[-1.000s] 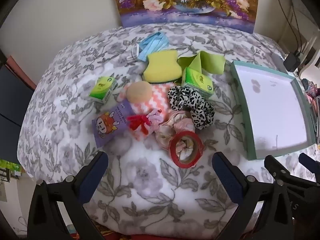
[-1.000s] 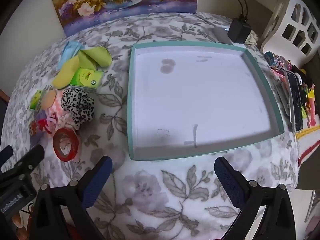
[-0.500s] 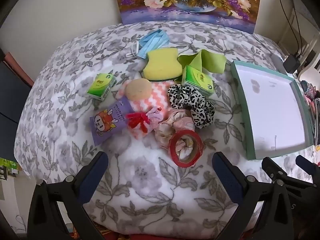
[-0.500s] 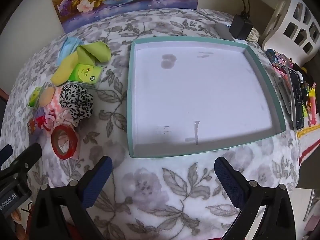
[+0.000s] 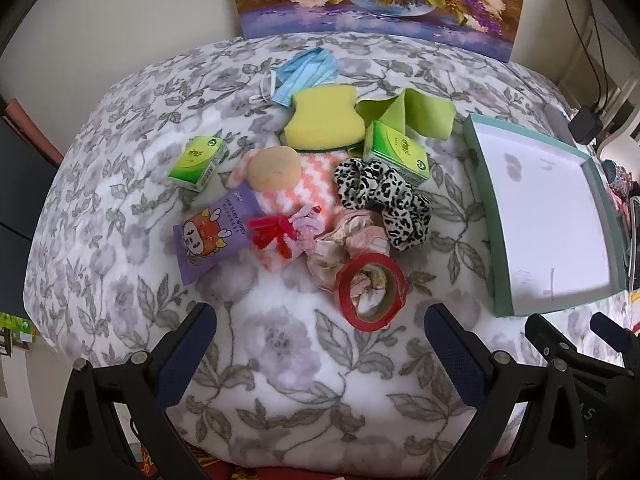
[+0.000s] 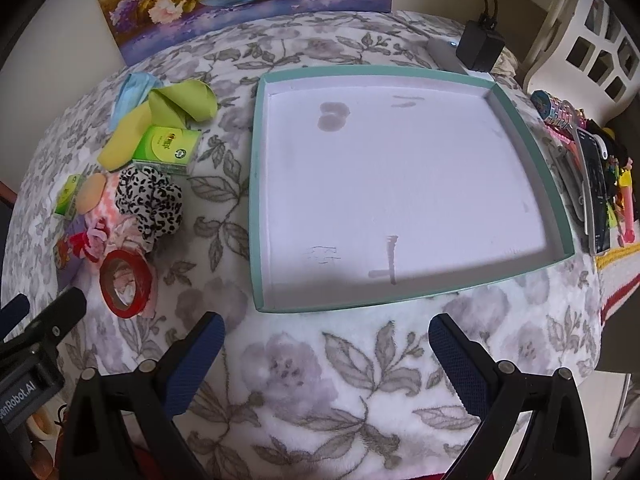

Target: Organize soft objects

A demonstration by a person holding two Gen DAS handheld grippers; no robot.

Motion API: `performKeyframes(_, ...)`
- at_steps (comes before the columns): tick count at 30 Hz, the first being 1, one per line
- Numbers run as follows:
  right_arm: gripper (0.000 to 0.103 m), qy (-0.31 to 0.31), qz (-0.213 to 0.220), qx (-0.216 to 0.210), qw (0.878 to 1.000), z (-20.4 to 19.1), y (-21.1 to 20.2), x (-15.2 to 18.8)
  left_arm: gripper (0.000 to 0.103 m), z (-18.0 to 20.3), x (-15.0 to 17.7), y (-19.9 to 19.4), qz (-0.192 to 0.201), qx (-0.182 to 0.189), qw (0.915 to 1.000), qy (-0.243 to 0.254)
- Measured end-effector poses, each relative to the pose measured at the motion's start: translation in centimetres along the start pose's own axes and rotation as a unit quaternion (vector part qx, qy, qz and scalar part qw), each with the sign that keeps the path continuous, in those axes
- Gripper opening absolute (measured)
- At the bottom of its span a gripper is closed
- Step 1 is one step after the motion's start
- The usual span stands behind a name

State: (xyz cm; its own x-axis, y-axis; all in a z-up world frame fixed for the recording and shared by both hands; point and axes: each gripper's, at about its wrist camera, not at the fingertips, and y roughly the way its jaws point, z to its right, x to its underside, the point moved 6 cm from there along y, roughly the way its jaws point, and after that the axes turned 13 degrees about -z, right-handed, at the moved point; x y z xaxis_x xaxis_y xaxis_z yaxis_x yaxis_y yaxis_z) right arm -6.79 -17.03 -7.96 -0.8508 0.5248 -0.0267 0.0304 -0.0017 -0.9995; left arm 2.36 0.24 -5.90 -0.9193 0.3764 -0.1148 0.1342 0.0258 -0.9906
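1. Our left gripper (image 5: 320,344) hangs above the flowered grey-and-white blanket (image 5: 280,360) with its blue-padded jaws spread wide and nothing between them; our right gripper (image 6: 326,354) is likewise spread and empty.
2. The soft things lie in one heap straight ahead of the left fingers: a red tape ring (image 5: 371,287) nearest, a pink crumpled scrunchie (image 5: 348,240) just behind and partly under it, a black-and-white leopard scrunchie (image 5: 386,200) beyond, then a yellow sponge (image 5: 325,122) and a blue face mask (image 5: 306,74) farthest.
3. The shallow teal-rimmed white tray (image 6: 256,184) lies empty, right of the heap and directly ahead of the right fingers.
4. We judge that nothing is sorted yet.
5. The left gripper is clearly nearer the heap; from the right view the heap lies well off to the left.
6. The tape ring lies tilted, its opening facing us, so a straight forward reach should meet its near edge first.
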Motion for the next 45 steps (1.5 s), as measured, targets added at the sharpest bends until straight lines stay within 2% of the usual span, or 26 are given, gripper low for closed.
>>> performKeyframes(19,0.103,-0.009,0.001,0.001,1.0,-0.1,0.0,0.1,0.103,-0.3,-0.1,-0.1,0.0,-0.001,1.0,-0.005)
performKeyframes(45,0.103,0.01,0.017,0.009,1.0,0.8,-0.3,-0.2,0.103,-3.1,-0.2,0.9,-0.018,-0.02,0.9984,-0.05)
